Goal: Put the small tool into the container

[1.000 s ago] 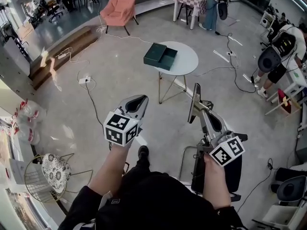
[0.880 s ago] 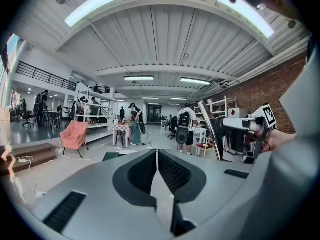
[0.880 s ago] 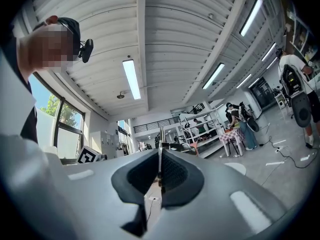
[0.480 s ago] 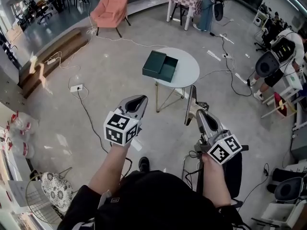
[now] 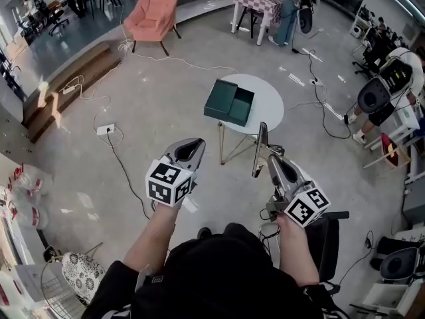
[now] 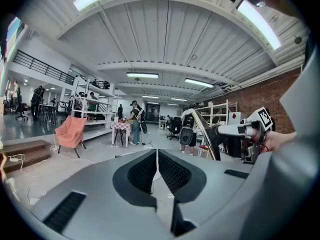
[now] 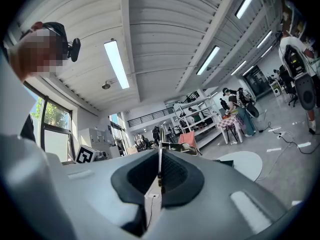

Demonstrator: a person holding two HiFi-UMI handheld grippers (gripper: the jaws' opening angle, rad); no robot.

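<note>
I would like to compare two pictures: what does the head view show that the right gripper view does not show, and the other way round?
Only the head view: the person's forearms, the power strip on the floor and a patterned cushion.
Only the right gripper view: the ceiling lights and a window.
Both: the right gripper shut on the small tool, the round white table and the pink armchair.

Left gripper [image 5: 192, 143], right gripper [image 5: 270, 160], jaws together
</note>
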